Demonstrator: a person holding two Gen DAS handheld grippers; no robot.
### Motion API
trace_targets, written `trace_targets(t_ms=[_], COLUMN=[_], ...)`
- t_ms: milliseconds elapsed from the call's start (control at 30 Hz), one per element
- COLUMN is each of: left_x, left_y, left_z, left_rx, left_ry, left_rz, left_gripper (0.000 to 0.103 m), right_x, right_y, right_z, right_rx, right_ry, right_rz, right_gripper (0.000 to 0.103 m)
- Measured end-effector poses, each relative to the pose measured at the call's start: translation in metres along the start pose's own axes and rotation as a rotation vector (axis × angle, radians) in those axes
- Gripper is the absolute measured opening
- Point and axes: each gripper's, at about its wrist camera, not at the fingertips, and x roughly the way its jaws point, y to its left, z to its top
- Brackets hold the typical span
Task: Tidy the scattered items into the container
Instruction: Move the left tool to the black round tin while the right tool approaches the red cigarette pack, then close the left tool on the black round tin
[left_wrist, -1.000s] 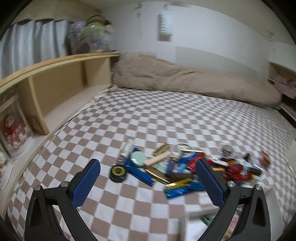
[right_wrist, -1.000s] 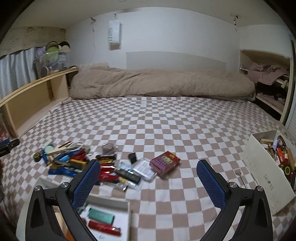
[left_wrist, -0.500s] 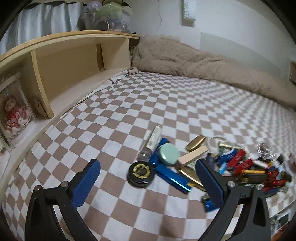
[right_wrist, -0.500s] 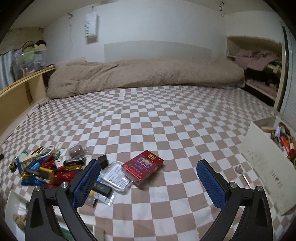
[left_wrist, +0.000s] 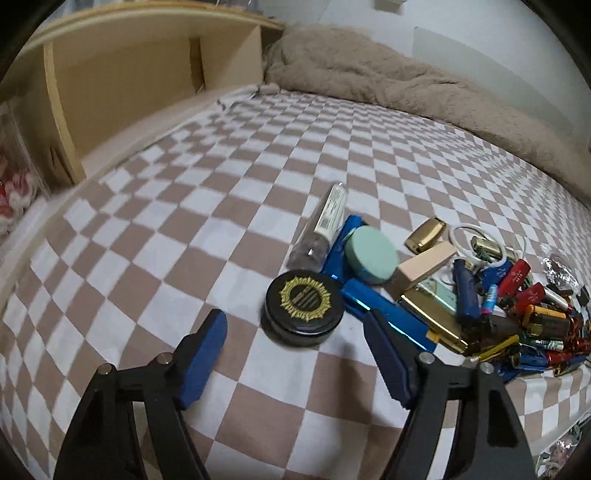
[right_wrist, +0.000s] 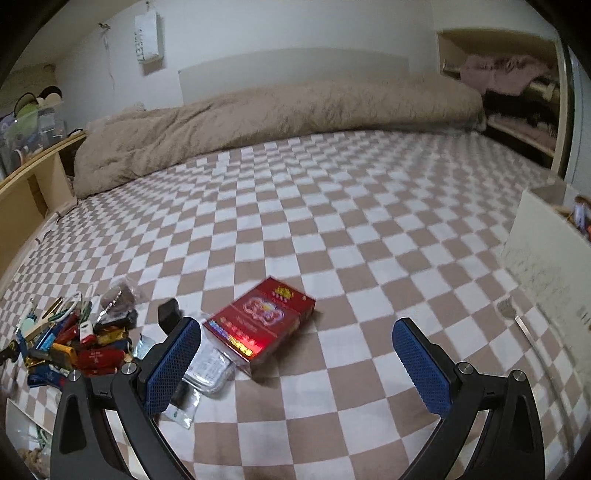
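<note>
At lower centre of its view the left gripper (left_wrist: 295, 332), empty jaws closing, frames the black round tin (left_wrist: 302, 312), while the right gripper (right_wrist: 295, 341) gapes wide, empty, near the red box (right_wrist: 263, 325); the white container (right_wrist: 546, 251) sits at right.

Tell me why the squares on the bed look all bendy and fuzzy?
Left wrist view: the fisheye lens curves the checked sheet, and its far squares smear with motion. Right wrist view: same bending, and the red box looks blurred, with glare on its front edge.

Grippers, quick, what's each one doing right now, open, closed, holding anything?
Left gripper: jaws closing, nothing gripped yet; the black round tin sits just ahead.
Right gripper: open, empty, near the red box.
</note>
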Motion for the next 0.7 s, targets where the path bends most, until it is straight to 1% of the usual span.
trace_targets(t_ms=[133,200,233,300,400,433,500,533,633,700], left_x=[0.004,0.009,0.011,0.012,0.013,0.012,0.012,0.011,0.009,0.009], left_y=[-0.002,-0.002,-0.003,-0.003,-0.004,-0.004,-0.002,-0.002,-0.002,-0.002], left_z=[-0.002,-0.005,-0.005,-0.005,-0.005,-0.005,-0.004,-0.004,-0.005,-0.005], left_rx=[0.004,0.009,0.012,0.013,0.012,0.011,0.004,0.002,0.001,0.001], left_ry=[0.016,0.033,0.041,0.041,0.04,0.038,0.035,0.034,0.035,0.035], left_rz=[-0.004,-0.001,0.005,0.01,0.012,0.015,0.009,0.008,0.008,0.007], left_gripper=[0.076,0.074,0.071,0.071,0.067,0.061,0.053,0.046,0.046,0.046], right_x=[0.009,0.014,0.016,0.02,0.026,0.027,0.028,0.029,0.03,0.034], right_y=[-0.003,-0.004,-0.003,0.0,0.003,0.004,0.007,0.007,0.009,0.013], right_z=[-0.005,-0.009,-0.011,-0.013,-0.014,-0.012,-0.009,-0.008,-0.003,0.0], right_rx=[-0.017,-0.025,-0.033,-0.052,-0.069,-0.072,-0.069,-0.059,-0.011,0.012], right_ry=[0.014,0.014,0.007,-0.003,0.008,0.008,0.006,0.006,0.014,0.04], right_rz=[-0.006,-0.017,-0.029,-0.039,-0.017,-0.011,0.003,0.016,0.065,0.084], right_gripper=[0.103,0.103,0.103,0.103,0.103,0.103,0.103,0.103,0.103,0.103])
